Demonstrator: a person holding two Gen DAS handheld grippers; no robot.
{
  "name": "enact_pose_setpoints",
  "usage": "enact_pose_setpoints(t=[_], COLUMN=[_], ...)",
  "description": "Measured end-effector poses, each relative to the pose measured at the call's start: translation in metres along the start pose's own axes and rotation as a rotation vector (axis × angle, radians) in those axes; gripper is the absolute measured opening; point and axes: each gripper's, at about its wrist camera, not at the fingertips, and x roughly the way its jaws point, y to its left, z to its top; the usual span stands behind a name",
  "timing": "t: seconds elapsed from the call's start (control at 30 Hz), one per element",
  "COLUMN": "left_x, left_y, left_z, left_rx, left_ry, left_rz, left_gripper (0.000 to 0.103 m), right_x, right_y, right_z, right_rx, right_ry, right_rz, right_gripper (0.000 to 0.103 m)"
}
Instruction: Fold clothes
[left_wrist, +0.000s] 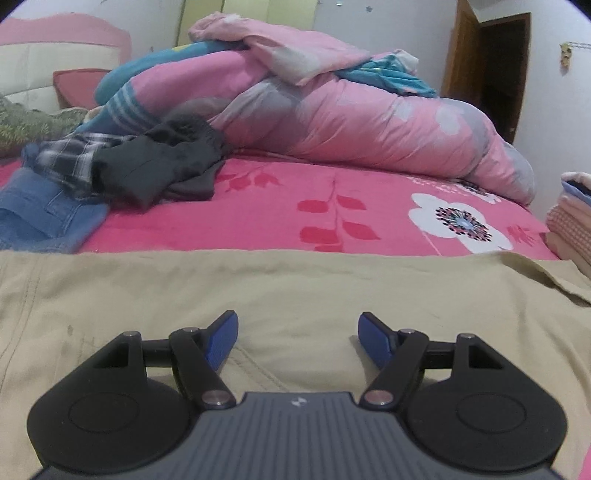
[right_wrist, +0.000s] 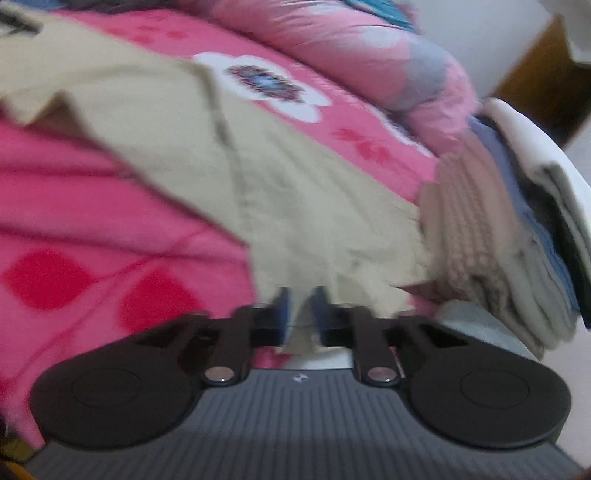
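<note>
A beige garment lies spread flat on the pink flowered bed sheet. My left gripper hovers low over its near part, open and empty, blue pads apart. In the right wrist view, which is blurred, the same beige garment runs from the far left toward me. My right gripper is shut on its near end, with beige cloth pinched between the blue pads.
A heap of unfolded clothes, jeans, a plaid shirt and dark garments, lies at the far left. A bunched pink quilt fills the back. A stack of folded clothes sits at the right bed edge. A doorway is at the far right.
</note>
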Motion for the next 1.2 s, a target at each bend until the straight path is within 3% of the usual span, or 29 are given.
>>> enact_pose_setpoints(t=[0.13,0.3,0.37,0.43,0.5,0.6,0.63,0.67,0.8,0.9,1.07,1.2], left_x=[0.002,0.003,0.005,0.005,0.005,0.004,0.004,0.004,0.005,0.005,0.005,0.005], left_y=[-0.002,-0.003,-0.003,-0.004,-0.004,-0.003,-0.003,-0.003,-0.002,-0.001,0.001,0.002], left_z=[-0.001,-0.002,-0.002,-0.003,-0.003,-0.004,-0.004,-0.004,-0.005,-0.005,-0.006,-0.006], left_rx=[0.016,0.017,0.017,0.021,0.021,0.019,0.018,0.018,0.014,0.012,0.005,-0.002], left_ry=[0.006,0.008,0.010,0.012,0.012,0.010,0.010,0.009,0.005,0.003,-0.003,-0.007], left_rz=[0.011,0.013,0.013,0.015,0.015,0.012,0.012,0.011,0.007,0.005,-0.004,-0.013], left_gripper=[0.073,0.074,0.074,0.074,0.074,0.075,0.075,0.075,0.075,0.075,0.075,0.076], right_x=[-0.002,-0.014,-0.020,-0.019,-0.009,0.012,0.014,0.014,0.007,0.012,0.044,0.073], right_y=[-0.038,-0.058,-0.047,-0.027,-0.009,0.005,0.002,-0.005,-0.040,-0.063,-0.086,-0.080], right_z=[0.016,0.024,0.019,0.013,0.005,-0.004,-0.005,-0.003,0.017,0.036,0.067,0.090], right_rx=[0.130,0.176,0.143,0.070,0.020,-0.024,-0.007,0.023,0.119,0.118,0.077,-0.029], right_ry=[-0.090,-0.152,-0.163,-0.123,-0.066,0.019,0.016,0.009,-0.065,-0.095,-0.058,0.001], right_rz=[-0.054,0.039,0.124,0.167,0.179,0.133,0.121,0.104,0.032,-0.055,-0.146,-0.196], right_gripper=[0.000,0.003,0.008,0.030,0.035,0.029,0.015,0.007,0.007,0.006,0.006,0.006])
